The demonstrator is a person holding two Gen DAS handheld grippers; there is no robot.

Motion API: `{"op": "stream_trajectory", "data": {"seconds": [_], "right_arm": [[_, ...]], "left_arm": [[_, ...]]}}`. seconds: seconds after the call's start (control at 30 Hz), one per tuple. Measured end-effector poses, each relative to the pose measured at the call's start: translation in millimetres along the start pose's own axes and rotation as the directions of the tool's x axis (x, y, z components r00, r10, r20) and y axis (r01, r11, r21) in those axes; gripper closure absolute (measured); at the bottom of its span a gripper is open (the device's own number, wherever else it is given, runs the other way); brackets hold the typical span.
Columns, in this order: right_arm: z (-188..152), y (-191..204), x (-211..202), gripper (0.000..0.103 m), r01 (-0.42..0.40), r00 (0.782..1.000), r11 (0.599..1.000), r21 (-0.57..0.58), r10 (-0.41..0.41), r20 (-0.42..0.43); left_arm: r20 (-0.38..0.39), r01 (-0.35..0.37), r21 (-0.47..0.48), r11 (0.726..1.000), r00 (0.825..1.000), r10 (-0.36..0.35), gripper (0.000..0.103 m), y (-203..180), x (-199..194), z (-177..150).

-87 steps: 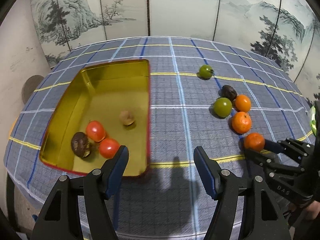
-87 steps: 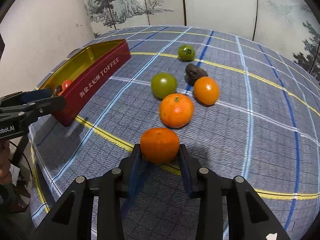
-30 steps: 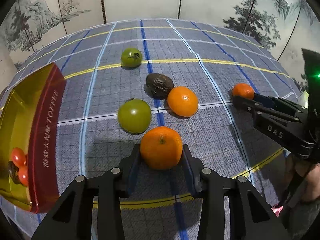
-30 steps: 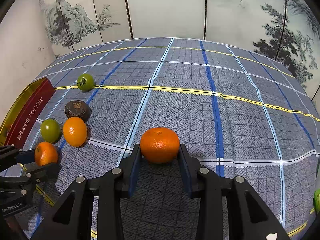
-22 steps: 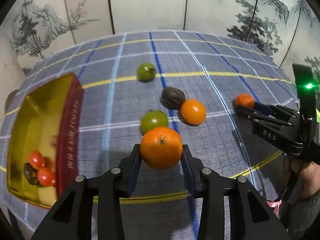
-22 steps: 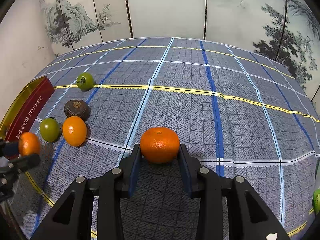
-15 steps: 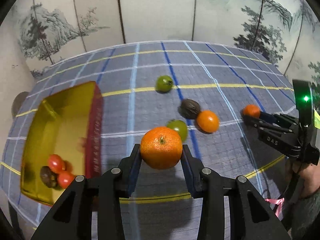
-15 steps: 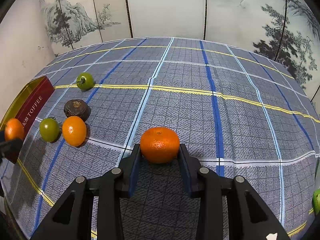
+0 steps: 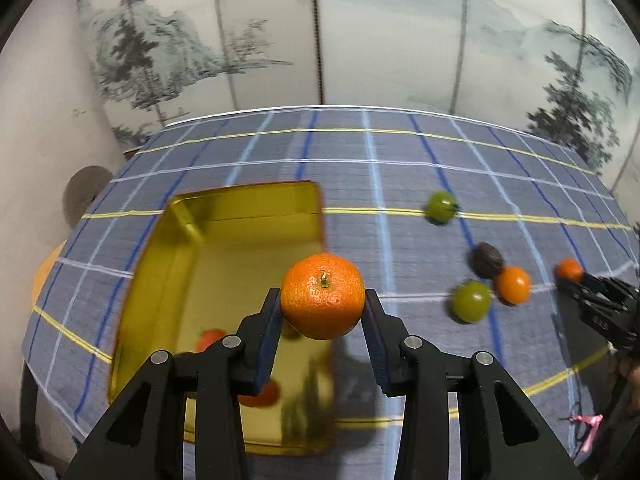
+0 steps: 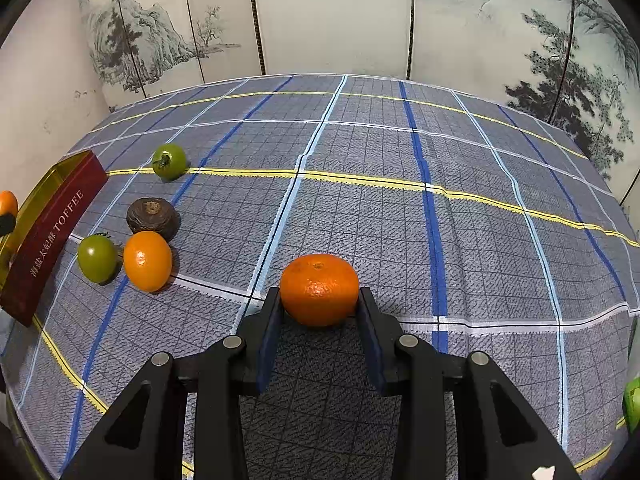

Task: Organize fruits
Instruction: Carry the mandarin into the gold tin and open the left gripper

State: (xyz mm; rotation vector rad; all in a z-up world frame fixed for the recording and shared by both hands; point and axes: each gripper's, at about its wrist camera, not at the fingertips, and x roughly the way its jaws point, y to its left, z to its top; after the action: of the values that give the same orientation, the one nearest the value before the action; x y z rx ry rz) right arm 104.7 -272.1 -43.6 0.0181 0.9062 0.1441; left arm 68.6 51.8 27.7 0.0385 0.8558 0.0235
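Fruits: several are lying inside the toffee tin (image 9: 244, 216), the rest are waiting on the checked tablecloth (image 10: 400, 208) to the tin's right.
Left gripper (image 9: 322, 312): its fingers are clamped on a stem-up mandarin (image 9: 322, 295), and it is hanging above the tin's right wall, near the front corner.
Right gripper (image 10: 319, 307): its fingers are pressing both sides of a second mandarin (image 10: 319, 289), well apart from the tin, low over the cloth; whether the fruit is touching the cloth I cannot tell.
Done: red fruits (image 9: 211, 338) and something dark are sitting blurred at the tin's near end; an exact count is not possible.
In hand: judging by the pose, the left mandarin is going into the tin next.
Left: right of the tin, an orange fruit (image 10: 147, 261), a near green tomato (image 10: 97, 258), a dark brown fruit (image 10: 152, 213) and a far green tomato (image 10: 169, 161) are waiting, plus the right gripper's mandarin.
In the way: the tin's raised wall is standing under the left mandarin; a release before clearing it could send the fruit rolling off outside.
Around: a painted folding screen (image 10: 332, 16) is standing behind the table, beyond the tin.
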Motion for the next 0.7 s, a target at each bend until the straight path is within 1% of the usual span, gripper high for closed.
{"op": "stream_trajectory", "data": {"seconds": [0.13, 0.23, 0.3, 0.4, 0.7], "right_arm": [[0.0, -0.1, 0.4, 0.068, -0.001, 1.000, 1.000, 0.001, 0.001, 0.000], [0.1, 0.0, 0.3, 0.068, -0.001, 1.000, 1.000, 0.001, 0.001, 0.000], [0.0, 0.0, 0.4, 0.068, -0.001, 1.000, 1.000, 0.001, 0.001, 0.000], [0.0, 0.0, 0.3, 0.068, 0.001, 1.000, 1.000, -0.001, -0.001, -0.001], [-0.4, 3.9, 2.2, 0.067, 0.025, 1.000, 0.999, -0.024, -0.026, -0.007]], "left_arm": [[-0.014, -0.042, -0.037, 0.998, 0.999, 0.041, 0.063, 25.1, 10.6, 0.1], [-0.050, -0.039, -0.091, 0.995, 0.998, 0.034, 0.062, 47.5, 22.5, 0.0], [-0.059, -0.049, -0.110, 0.993, 0.997, 0.043, 0.062, 56.9, 26.8, -1.2], [-0.067, -0.072, -0.120, 0.990, 0.996, 0.065, 0.062, 69.8, 33.7, -3.2], [-0.093, -0.101, -0.130, 0.986, 0.992, 0.090, 0.062, 93.3, 49.8, -9.2]]}}
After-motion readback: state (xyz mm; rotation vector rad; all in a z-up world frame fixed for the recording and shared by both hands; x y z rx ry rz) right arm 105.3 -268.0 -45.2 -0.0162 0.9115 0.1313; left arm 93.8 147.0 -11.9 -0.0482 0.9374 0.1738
